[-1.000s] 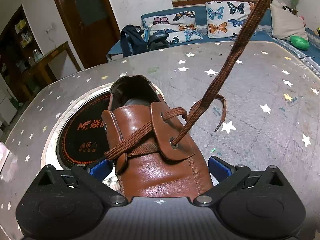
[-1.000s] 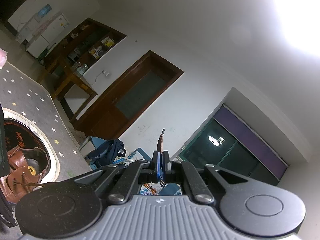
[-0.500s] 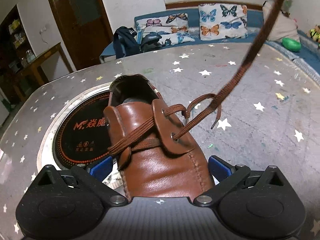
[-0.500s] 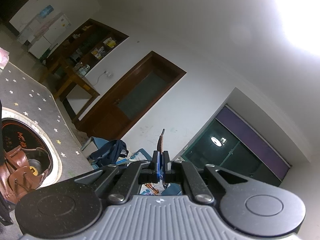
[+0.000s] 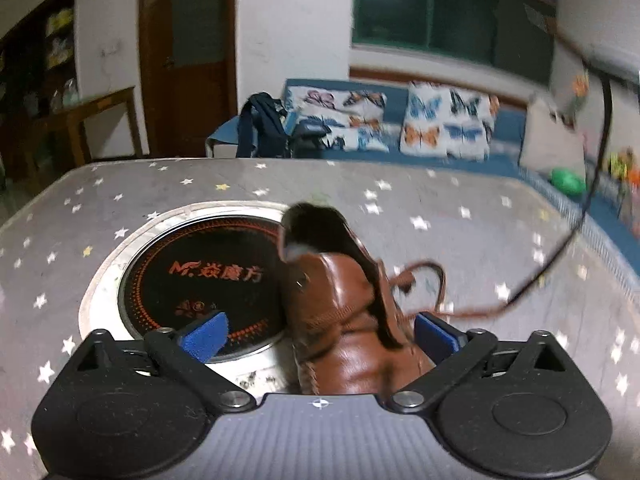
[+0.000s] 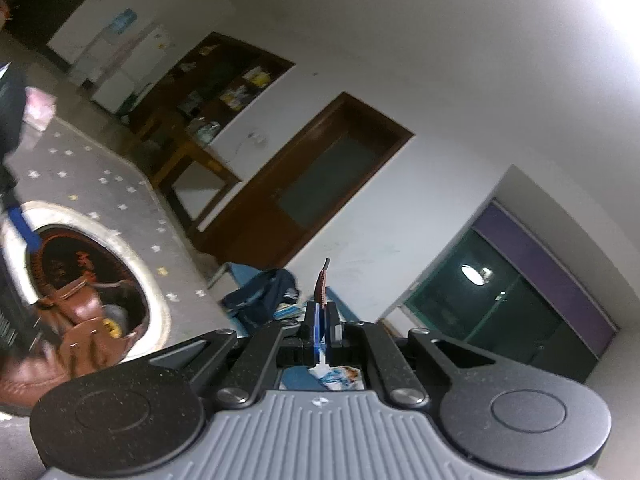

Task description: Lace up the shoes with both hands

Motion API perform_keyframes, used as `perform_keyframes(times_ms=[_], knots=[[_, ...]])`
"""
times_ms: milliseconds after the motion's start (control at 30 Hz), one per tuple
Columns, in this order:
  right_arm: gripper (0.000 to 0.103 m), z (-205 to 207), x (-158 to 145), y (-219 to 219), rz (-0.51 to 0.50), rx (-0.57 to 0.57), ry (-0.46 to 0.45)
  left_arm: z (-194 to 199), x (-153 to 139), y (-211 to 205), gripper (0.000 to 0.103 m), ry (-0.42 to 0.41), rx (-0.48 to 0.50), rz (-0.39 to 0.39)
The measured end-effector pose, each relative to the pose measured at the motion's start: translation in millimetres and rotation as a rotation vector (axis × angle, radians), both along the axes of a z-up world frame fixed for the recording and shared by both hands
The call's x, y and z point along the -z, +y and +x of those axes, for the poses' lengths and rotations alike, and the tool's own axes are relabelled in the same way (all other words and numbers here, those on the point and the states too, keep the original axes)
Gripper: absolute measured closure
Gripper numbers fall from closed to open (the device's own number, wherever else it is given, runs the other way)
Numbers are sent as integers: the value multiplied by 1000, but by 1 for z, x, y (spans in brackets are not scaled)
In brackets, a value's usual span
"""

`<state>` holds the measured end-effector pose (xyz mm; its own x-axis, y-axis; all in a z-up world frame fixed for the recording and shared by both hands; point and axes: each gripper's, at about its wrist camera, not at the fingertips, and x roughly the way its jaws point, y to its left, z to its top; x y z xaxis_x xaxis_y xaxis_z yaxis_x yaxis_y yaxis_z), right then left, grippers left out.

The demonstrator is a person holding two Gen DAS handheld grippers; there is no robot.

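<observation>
In your left wrist view, your left gripper (image 5: 320,334) stands with its jaws spread wide, the blue pads (image 5: 204,334) well apart and closed on nothing. The brown leather shoe (image 5: 344,320) sits between them, nearer the right pad, its toe towards the camera and its dark opening facing away. It rests on the grey star-patterned tabletop (image 5: 480,240), its left side overlapping the rim of the round black inset hob with red lettering (image 5: 200,280). The frame is blurred by motion, so the eyelets are hard to read. The brown flat shoelace (image 5: 472,313) leaves the right flap of the shoe, runs low to the right, then rises steeply and thin towards the upper right edge. A short loop of lace with a loose end stands just beside the right flap. Behind the table lies a blue sofa with butterfly-print cushions (image 5: 444,128) and a dark wooden door (image 5: 188,56).

In your right wrist view, your right gripper (image 6: 321,316) is pinched tight on the lace, whose brown tip pokes up above the closed blue pads. This gripper is raised and tilted, looking at the white wall and ceiling. The shoe shows at the lower left, on the hob's rim, with part of your left gripper beside it at the frame edge.
</observation>
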<state>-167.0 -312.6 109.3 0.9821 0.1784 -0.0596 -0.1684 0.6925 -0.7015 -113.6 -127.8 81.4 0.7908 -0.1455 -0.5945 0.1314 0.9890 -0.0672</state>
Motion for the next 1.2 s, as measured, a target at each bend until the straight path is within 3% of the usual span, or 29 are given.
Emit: perform_keyframes(times_ms=[167,533,667,867,967,1200], knots=[[101,-1,18,9,-37,-36,55,7,-13,19,13,-17,-70,-98],[101,-3,47,29,-104,-112,152,14,-4,9,47,-18,-128,-96],[101,-4,57,35,-134,-144,183,14,2,12,61,6,-152,-140],[102,-4,64,45,-178,-199,205,10,4,13,67,7,-165,-167],[101,-4,66,50,-203,-234,214,12,6,18,73,38,-144,-219],[101,-2,77,60,-277,-306,243,17,13,50,74,67,-30,-357]])
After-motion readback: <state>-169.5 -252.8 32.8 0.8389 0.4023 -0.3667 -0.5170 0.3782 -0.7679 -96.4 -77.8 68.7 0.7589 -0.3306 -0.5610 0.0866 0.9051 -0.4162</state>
